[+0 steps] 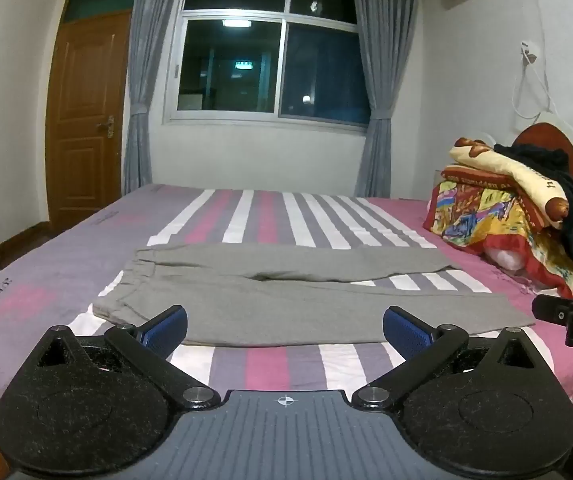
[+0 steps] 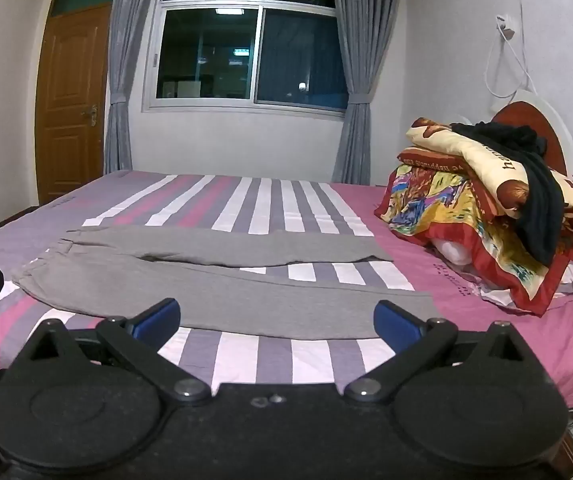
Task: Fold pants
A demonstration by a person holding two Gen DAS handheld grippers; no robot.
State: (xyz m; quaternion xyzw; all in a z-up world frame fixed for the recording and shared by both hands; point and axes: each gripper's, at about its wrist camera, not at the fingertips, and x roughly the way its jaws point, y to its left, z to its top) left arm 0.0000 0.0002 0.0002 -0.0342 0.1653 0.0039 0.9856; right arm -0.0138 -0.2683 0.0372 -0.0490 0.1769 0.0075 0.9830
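Fingers of both the left gripper (image 1: pixel 284 326) and right gripper (image 2: pixel 276 320) stand wide apart, empty, low in frame before grey pants (image 1: pixel 286 300) spread flat on the striped bed (image 1: pixel 270 364).

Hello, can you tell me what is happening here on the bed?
A person holds two black grippers with blue pads over a bed with a striped purple, pink and white sheet. A pair of grey fabric pants lies flat on it, legs spread apart, not yet folded. The left gripper and the right gripper are both open and hold nothing. A pile of colourful folded bedding sits by the headboard.
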